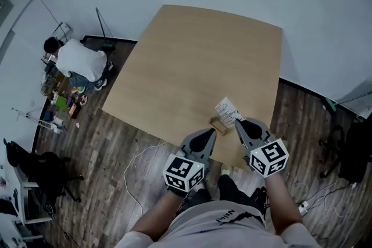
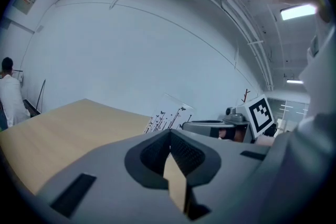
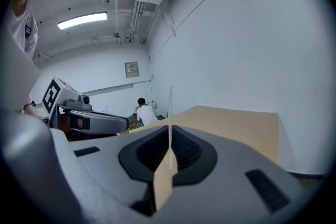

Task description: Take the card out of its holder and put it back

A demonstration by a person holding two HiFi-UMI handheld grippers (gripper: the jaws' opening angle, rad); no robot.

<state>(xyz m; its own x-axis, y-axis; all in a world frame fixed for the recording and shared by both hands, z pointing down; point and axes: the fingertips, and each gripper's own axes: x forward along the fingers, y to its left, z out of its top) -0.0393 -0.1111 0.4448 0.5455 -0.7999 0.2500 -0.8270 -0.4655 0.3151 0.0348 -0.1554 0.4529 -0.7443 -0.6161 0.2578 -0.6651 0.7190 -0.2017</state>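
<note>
A small wooden card holder (image 1: pixel 218 125) lies on the tan table (image 1: pixel 192 55) near its front edge. The white card (image 1: pixel 225 107) with black print stands tilted just beyond and right of the holder. My right gripper (image 1: pixel 237 121) is shut on the card's lower corner; in the right gripper view the card (image 3: pixel 170 107) rises edge-on from between the closed jaws (image 3: pixel 169 131). My left gripper (image 1: pixel 213 132) is shut, its tip at the holder's near end. In the left gripper view the card (image 2: pixel 167 114) shows just past the tip (image 2: pixel 170 134); the holder is hidden there.
A person in a white top (image 1: pixel 78 61) crouches at the far left beside floor clutter (image 1: pixel 64 103). A white cable (image 1: pixel 139 162) trails on the wood floor by the table's front left. A black chair (image 1: pixel 353 151) stands at the right. The wall runs behind the table.
</note>
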